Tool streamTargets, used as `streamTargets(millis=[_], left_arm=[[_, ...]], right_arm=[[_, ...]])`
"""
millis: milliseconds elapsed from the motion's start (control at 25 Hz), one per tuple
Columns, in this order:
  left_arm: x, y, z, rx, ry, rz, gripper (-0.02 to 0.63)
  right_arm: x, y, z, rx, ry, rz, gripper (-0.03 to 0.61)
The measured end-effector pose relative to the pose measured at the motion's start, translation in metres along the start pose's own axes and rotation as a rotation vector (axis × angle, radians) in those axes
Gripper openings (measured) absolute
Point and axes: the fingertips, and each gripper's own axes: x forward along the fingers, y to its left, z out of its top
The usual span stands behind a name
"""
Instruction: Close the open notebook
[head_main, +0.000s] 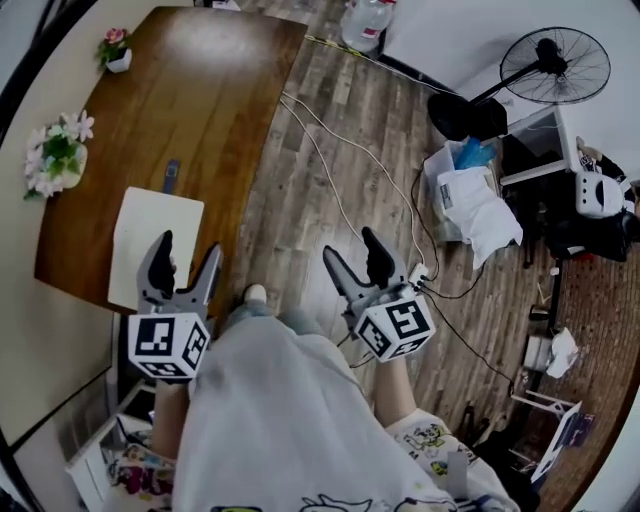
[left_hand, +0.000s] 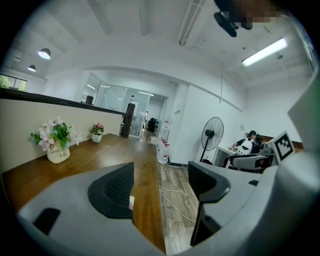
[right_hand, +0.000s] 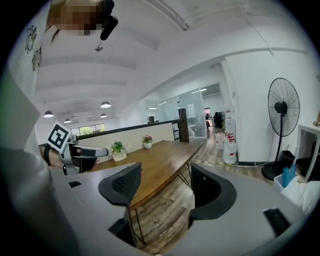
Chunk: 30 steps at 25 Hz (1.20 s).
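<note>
The notebook lies flat on the wooden table near its front edge. It shows as a single cream rectangle, with no spread of pages visible. My left gripper hovers over the notebook's near right corner; its jaws are open and hold nothing. My right gripper is off the table over the plank floor, also open and empty. In the left gripper view the left gripper points along the table's edge. In the right gripper view the right gripper faces the table from the side.
A dark pen-like object lies just beyond the notebook. A white flower pot and a small pink one stand along the table's far side. Cables run across the floor. A standing fan, bags and boxes are at the right.
</note>
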Motion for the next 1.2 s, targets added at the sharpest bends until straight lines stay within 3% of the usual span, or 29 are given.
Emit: streamTargets(millis=[200,480,640,800,1040,1200], left_arm=[[-0.013,0.026,0.004,-0.052,-0.026,0.083,0.319],[-0.057,0.085,0.002,-0.151,-0.070,0.321,0.320],[-0.086,0.127,-0.004,-0.225,-0.102,0.506,0.328],[-0.126,0.153,-0.016,-0.319,-0.132,0.749,0.333],[-0.174,0.160,-0.030,-0.415,-0.178,1.061,0.333],[-0.189,0.147,-0.033,-0.459,-0.216,1.220,0.333]], right_arm=[[0.032,0.022,0.009,-0.036,0.045,0.097,0.275],[0.104,0.077,0.021,-0.121,0.128,0.339,0.282],[0.164,0.115,0.025,-0.182,0.186,0.507,0.287],[0.219,0.162,0.026,-0.244,0.251,0.728,0.288],[0.269,0.225,0.020,-0.324,0.315,1.013,0.290],[0.285,0.254,0.021,-0.373,0.332,1.169,0.290]])
